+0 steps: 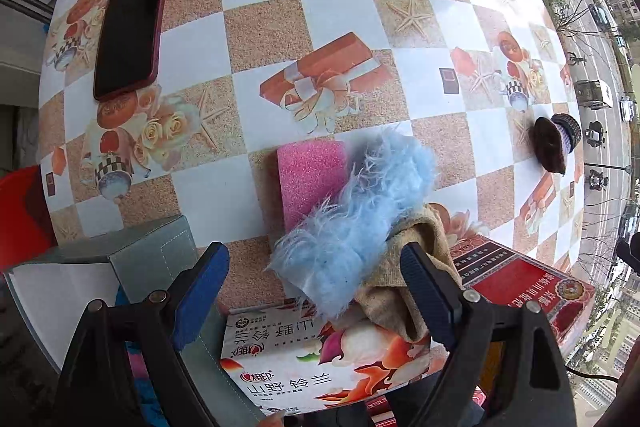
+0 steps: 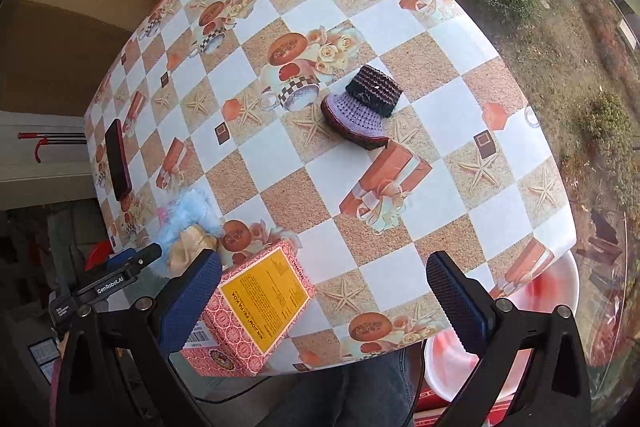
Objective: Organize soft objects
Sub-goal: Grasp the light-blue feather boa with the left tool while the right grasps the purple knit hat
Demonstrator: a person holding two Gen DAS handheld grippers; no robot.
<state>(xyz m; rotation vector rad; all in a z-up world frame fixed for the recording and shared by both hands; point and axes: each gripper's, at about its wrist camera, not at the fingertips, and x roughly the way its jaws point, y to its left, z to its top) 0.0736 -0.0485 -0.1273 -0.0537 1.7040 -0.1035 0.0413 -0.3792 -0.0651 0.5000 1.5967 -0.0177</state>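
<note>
At the surface's near edge, my left tongs [image 1: 312, 311] gape empty over the blue fluffy cloth [image 1: 352, 203]; right tongs [image 2: 324, 303], also open, farther off.

Fluffy cloth [image 1: 360, 211] overlapping sponge [image 1: 310, 179] and towel [image 1: 416, 267], phone [image 1: 130, 27] far left, knitted hat [image 2: 360, 107] apparently well right

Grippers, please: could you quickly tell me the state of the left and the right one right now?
Left gripper: open, holding nothing, above the blue fluffy cloth.
Right gripper: open, holding nothing, over the table.
</note>
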